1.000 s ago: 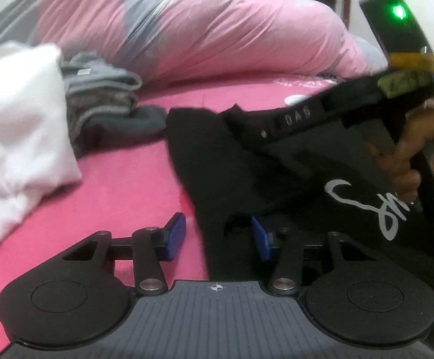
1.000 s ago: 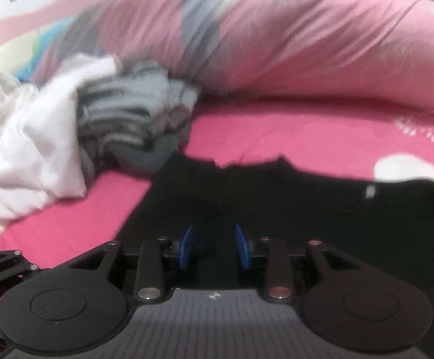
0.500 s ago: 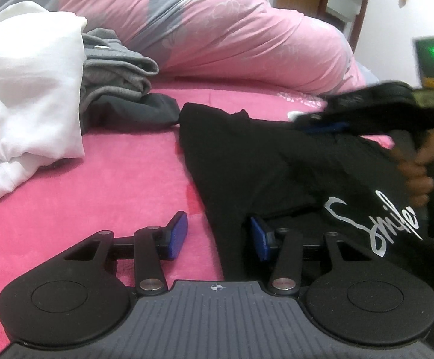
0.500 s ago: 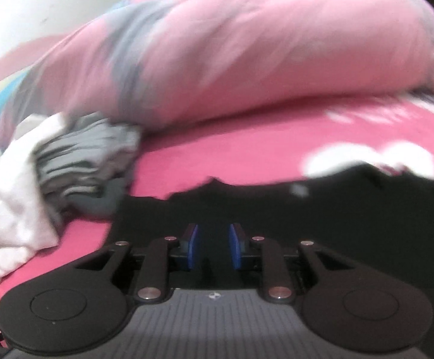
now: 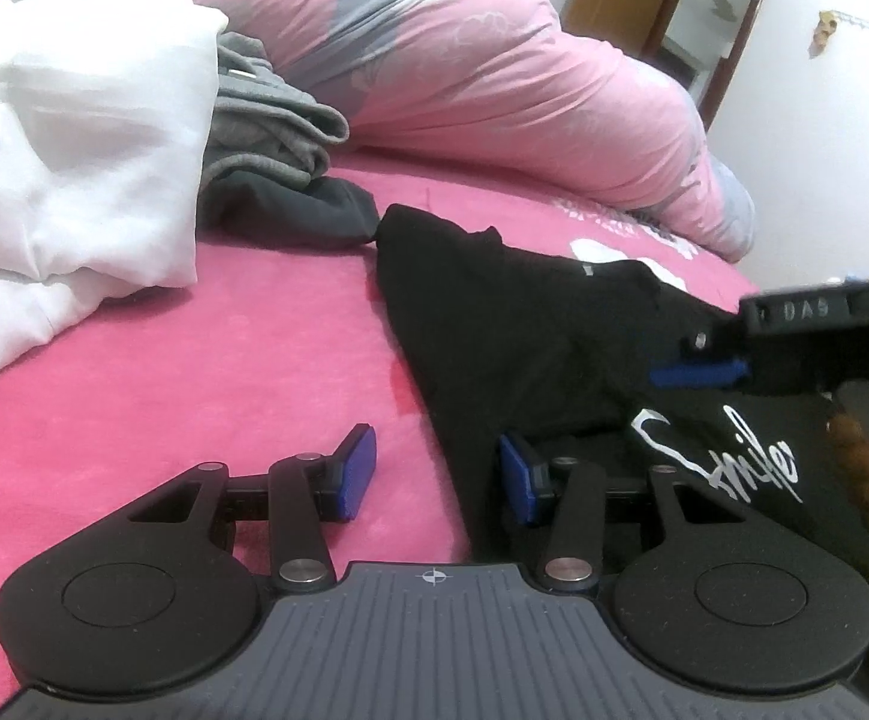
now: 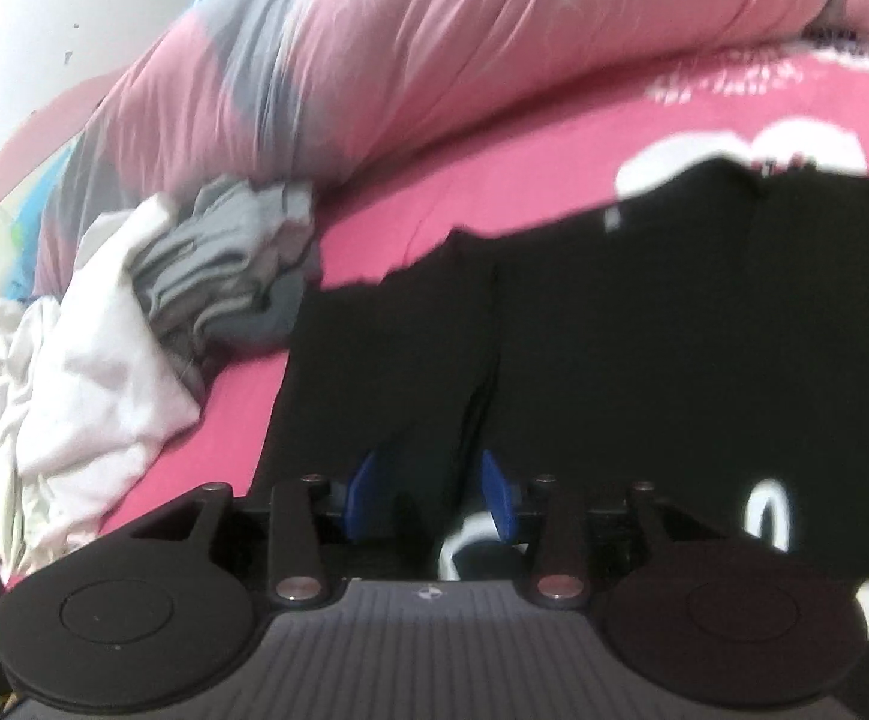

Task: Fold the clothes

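Black T-shirt point(image 5: 512, 324), white script print, flat on pink bed point(image 5: 194, 360); left gripper point(image 5: 437, 480) wide open astride its edge; right gripper point(image 6: 431, 495) parted, fabric fold between fingers

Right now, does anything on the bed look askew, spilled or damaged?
Nothing is spilled or damaged. The black T-shirt lies skewed and creased, not yet squared flat, and the white garment sits crumpled beside the folded grey clothes. Both the left gripper and the right gripper are open.
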Action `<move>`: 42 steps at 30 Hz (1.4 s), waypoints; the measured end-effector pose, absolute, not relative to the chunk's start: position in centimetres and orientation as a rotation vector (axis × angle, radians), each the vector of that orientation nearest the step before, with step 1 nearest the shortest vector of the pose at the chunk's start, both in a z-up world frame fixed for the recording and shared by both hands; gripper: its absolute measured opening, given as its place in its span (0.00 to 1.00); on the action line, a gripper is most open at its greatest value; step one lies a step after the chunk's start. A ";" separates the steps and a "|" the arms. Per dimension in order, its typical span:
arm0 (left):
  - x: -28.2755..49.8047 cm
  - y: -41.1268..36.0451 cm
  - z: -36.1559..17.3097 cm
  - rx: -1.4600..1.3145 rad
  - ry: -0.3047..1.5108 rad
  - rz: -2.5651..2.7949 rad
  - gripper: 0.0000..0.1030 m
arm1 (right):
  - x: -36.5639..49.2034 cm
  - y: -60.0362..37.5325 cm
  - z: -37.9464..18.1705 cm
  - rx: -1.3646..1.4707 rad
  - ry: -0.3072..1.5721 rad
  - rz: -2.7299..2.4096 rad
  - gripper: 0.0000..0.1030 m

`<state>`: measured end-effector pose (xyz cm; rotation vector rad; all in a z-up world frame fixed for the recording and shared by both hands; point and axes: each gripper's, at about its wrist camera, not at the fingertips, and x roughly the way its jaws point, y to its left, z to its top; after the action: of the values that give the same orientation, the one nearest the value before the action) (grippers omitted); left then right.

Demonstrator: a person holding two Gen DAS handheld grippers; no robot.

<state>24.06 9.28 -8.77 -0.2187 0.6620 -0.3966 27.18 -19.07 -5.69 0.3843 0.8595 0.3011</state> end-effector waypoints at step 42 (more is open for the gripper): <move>24.6 10.8 -6.9 -0.316 0.658 -0.469 0.47 | 26.7 -15.1 -1.4 0.127 0.762 0.371 0.16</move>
<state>24.63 10.82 -6.91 -0.3161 0.6584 -0.4693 26.69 -15.09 -1.40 0.1269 0.7622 0.3706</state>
